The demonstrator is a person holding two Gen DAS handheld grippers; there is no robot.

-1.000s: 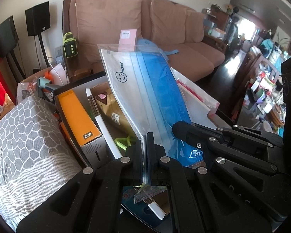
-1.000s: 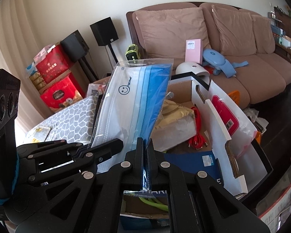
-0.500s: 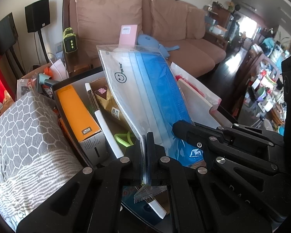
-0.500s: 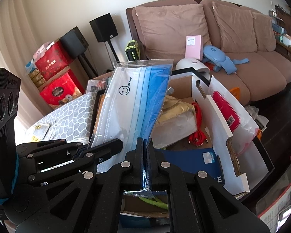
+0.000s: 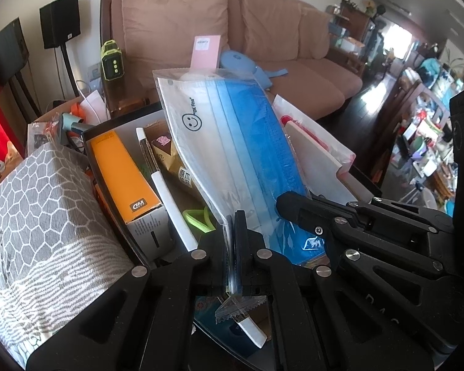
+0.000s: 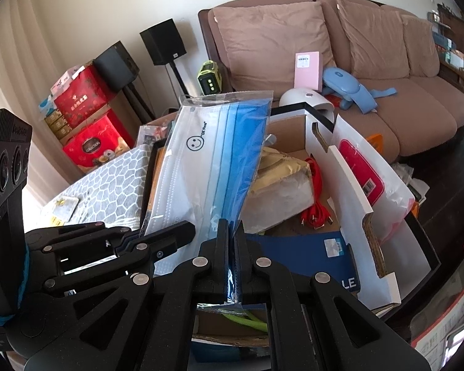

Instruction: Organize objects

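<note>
While a brown sofa [image 6: 349, 71] with loose back cushions fills the far wall, a black-rimmed storage box [image 5: 130, 117] crammed with goods sits in front of it, beside a grey honeycomb-patterned cloth [image 5: 43, 204] that covers something at its left. Behind the cloth in the right wrist view stand red gift boxes [image 6: 86, 123] and two black speakers on stands [image 6: 164, 41]. On the sofa seat lie a pink box [image 6: 307, 71], leaning upright against a cushion, and a blue massager [image 6: 352, 91].

Held up over the storage box is a clear plastic pack of face masks [image 5: 229, 142], printed with a smiley face, white layers on one side and blue on the other. It tilts away from the cameras, its top edge toward the sofa. Both tools grip its near, lower edge: the left gripper [image 5: 234, 247] has its jaws pressed together on the pack's serrated corner, and the right gripper [image 6: 232, 253] is likewise clamped on the edge just beside it.

Inside the box, an orange carton [image 5: 123, 173] stands against the left wall, with a white-and-black strip [image 5: 162, 182] next to it, then a gold-brown packet [image 5: 170, 157]. A white bag with a red label [image 6: 365, 170] leans at the right side, near a coil of red cable [image 6: 317, 191]. A lime-green cord [image 5: 198, 219] lies just below the pack.
</note>
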